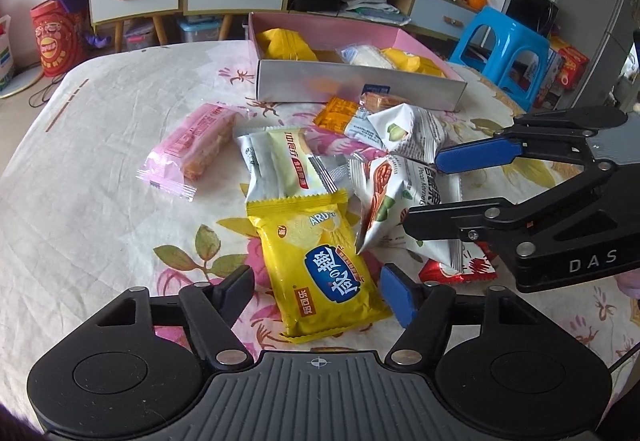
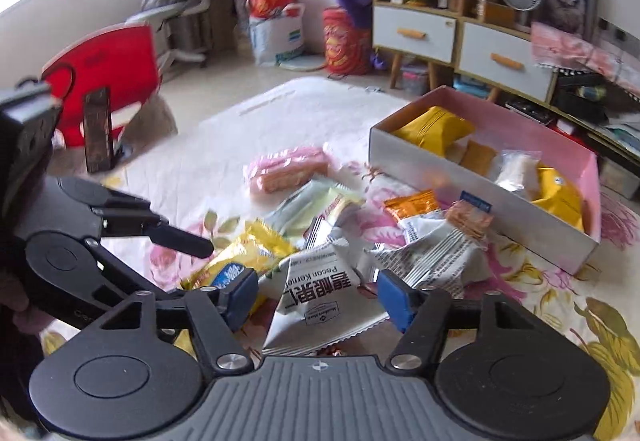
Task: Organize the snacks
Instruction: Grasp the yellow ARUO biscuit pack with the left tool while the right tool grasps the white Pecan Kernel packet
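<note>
1. The left gripper (image 1: 320, 293) has its fingers (image 1: 396, 297) apart. They are not squeezing anything.
2. A yellow snack packet (image 1: 320, 265) lies flat between the left fingers. The blue finger is right at its edge. A bit of the flowered cloth (image 1: 100, 181) shows between the packet and the black finger on the other side.
3. The right gripper (image 2: 316, 299) also has its fingers loose, one on each side of a white nut packet (image 2: 320, 309). On one side a strip of the yellow packet shows between finger and nut packet. On the other side it is hard to tell if the finger touches.
4. The near end of the white nut packet is cut off by the gripper body in the right wrist view.
5. A red packet (image 1: 440, 273) peeks out under the right gripper. Most of it is hidden, so I cannot tell what it is.
6. Past the fingers lie more snacks in a heap: a pale green packet (image 1: 280, 161), an orange one (image 1: 336, 113), and a pink one (image 1: 192, 149) off to the side.
7. Farthest from the fingers stands a long box (image 1: 360, 85) with yellow and clear packets inside. Its front wall hides their lower parts.
8. The right wrist view is blurry, so the words on the yellow packet cannot be read there.
</note>
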Action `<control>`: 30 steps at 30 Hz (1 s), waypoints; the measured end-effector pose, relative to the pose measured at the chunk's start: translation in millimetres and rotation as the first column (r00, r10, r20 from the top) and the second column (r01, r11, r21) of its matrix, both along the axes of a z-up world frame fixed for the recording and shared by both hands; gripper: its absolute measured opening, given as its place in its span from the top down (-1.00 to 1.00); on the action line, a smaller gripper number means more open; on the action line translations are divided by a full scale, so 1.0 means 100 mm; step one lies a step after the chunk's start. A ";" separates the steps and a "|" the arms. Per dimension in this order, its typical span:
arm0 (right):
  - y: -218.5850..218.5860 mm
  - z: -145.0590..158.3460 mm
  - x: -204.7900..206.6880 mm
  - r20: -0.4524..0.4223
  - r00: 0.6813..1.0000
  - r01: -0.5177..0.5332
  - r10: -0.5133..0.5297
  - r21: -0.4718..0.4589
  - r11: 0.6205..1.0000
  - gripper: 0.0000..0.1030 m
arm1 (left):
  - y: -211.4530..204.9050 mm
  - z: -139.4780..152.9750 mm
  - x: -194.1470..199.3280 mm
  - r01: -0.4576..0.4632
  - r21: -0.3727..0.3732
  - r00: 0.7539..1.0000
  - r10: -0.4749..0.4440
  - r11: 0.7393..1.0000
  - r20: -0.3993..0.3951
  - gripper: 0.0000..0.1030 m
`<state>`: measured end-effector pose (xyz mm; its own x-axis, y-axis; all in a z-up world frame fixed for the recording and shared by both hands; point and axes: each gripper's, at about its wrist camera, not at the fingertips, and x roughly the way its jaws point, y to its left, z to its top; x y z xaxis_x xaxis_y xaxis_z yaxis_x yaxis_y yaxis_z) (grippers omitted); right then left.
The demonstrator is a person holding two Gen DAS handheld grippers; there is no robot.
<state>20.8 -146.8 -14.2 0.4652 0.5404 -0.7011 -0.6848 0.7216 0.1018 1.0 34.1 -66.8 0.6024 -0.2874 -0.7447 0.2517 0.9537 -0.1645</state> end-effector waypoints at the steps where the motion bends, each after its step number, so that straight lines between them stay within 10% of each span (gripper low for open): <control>1: 0.01 -0.01 0.00 -0.001 1.000 -0.003 0.003 -0.010 1.000 -0.02 | 0.00 -0.01 0.01 -0.004 0.002 1.000 0.004 1.000 -0.001 -0.30; 30: 0.05 -0.03 0.08 -0.045 0.999 0.026 -0.025 0.008 1.000 0.45 | -0.08 -0.04 0.08 -0.036 0.080 0.998 0.031 0.996 0.054 0.00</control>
